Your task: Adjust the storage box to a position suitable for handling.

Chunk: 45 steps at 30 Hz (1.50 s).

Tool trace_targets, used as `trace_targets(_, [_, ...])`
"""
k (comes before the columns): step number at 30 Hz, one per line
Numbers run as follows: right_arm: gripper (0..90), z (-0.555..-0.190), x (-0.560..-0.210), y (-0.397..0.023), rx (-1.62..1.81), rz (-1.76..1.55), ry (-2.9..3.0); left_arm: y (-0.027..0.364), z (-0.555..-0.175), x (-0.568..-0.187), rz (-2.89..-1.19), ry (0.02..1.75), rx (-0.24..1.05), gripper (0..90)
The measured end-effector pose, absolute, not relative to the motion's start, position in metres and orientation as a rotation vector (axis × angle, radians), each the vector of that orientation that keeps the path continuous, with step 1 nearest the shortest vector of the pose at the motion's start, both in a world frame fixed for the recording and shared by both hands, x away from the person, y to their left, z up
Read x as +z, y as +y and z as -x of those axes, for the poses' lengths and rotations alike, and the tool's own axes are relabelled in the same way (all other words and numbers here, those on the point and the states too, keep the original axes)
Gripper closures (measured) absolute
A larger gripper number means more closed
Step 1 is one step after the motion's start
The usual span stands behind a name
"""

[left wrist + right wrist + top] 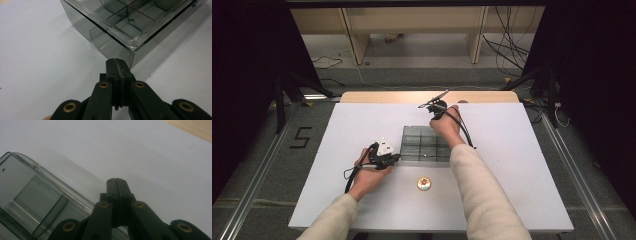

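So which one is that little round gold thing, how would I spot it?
Start at the white table and find the clear divided box in its middle. Just nearer the person lies the round gold disc, alone between the two forearms: small, shiny and flat.

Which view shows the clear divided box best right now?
The high view: the whole clear divided box with its grid shows between both grippers. The left gripper view gives one near corner and some compartments; the right gripper view gives one rounded edge and a compartment.
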State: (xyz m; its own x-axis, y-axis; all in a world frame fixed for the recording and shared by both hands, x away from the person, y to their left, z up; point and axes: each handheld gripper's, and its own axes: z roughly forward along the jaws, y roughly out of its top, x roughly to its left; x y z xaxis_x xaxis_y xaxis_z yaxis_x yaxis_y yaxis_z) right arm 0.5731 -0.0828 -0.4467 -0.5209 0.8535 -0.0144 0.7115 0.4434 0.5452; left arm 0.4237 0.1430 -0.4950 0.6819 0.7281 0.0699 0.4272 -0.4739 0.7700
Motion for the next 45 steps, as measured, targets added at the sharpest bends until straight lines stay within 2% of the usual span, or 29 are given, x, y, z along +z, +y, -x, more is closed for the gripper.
trace_targets(36, [90.0,-0.541,-0.446,-0.077,0.557,-1.343,2.543,0.139,-0.403,-0.486,-2.175,0.825,0.495,89.4])
trace_targets(42, [82.0,-0.534,-0.434,-0.090,0.708,-1.315,2.394,0.144,-0.401,-0.484,-2.141,0.840,0.501,89.4])
trace_targets(45, [72.3,-0.523,-0.424,-0.111,0.795,-1.309,2.328,0.147,-0.398,-0.483,-2.138,0.845,0.511,87.0])
